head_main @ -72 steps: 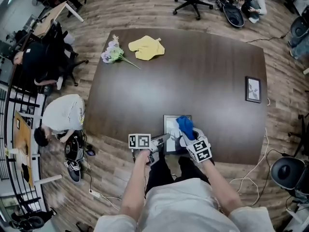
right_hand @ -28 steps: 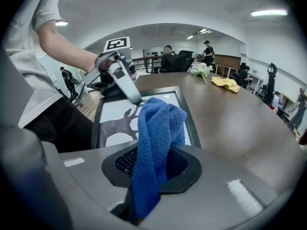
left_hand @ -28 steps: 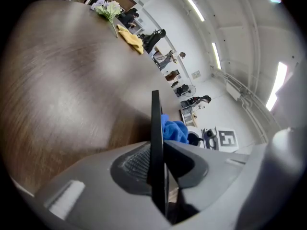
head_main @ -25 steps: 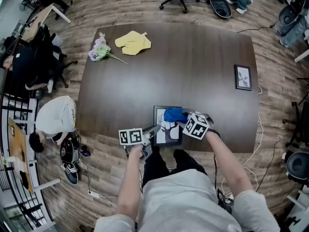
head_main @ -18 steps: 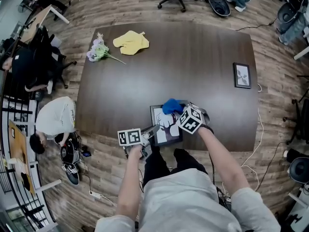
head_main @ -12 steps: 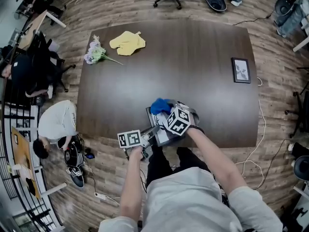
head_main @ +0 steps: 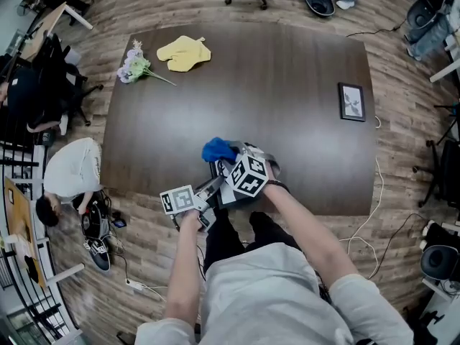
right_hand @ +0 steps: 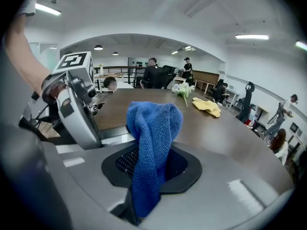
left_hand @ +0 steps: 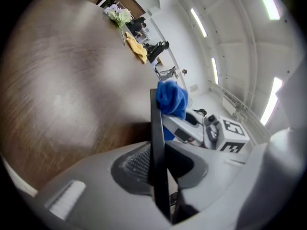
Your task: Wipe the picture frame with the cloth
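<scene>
The black picture frame (head_main: 224, 190) is at the table's near edge, largely hidden under my right gripper's marker cube. My left gripper (head_main: 209, 190) grips the frame's near edge, and the thin black edge (left_hand: 156, 143) runs between its jaws (left_hand: 158, 169), which are closing on it. My right gripper (head_main: 231, 161) is shut on the blue cloth (head_main: 218, 149), which bunches out past its fingertips over the frame's far left corner. In the right gripper view the cloth (right_hand: 153, 138) hangs from the jaws (right_hand: 151, 164) above the frame (right_hand: 114, 137), with the left gripper's body (right_hand: 76, 104) beside it.
On the dark wooden table (head_main: 287, 121) a yellow cloth (head_main: 183, 52) and a bunch of flowers (head_main: 133, 63) lie at the far left. A second small picture frame (head_main: 351, 101) lies at the far right. People and office chairs are around the table.
My right gripper has carried the blue cloth leftward and a little up across the frame. The left gripper has kept its hold on the frame's near edge.
</scene>
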